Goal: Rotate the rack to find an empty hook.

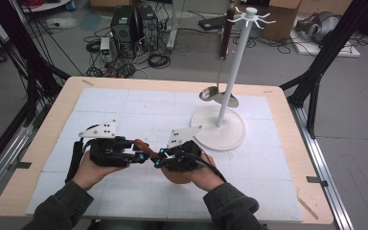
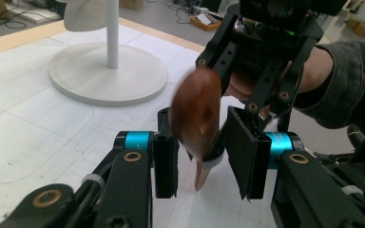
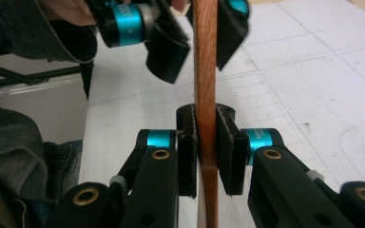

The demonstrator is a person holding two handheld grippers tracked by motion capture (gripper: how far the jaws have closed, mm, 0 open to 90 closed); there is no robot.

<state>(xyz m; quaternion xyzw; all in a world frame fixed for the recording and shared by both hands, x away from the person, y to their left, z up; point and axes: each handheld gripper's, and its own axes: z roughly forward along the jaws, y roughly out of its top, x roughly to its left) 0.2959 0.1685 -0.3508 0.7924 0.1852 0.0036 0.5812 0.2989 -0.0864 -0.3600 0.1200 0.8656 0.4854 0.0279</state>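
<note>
The fingers of the right gripper [image 3: 206,156] pinch the handle of a wooden spoon [image 3: 205,95], held above the surface [image 1: 139,105]. The left gripper [image 2: 202,156] has its fingers spread around the spoon's bowl end, not yet closed. Handover appears midway; the rack [image 1: 234,72] already carries a ladle [image 1: 210,92], hanging remains.

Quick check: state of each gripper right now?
Left gripper: open, jaws either side of the wooden utensil.
Right gripper: shut on the wooden utensil.
</note>
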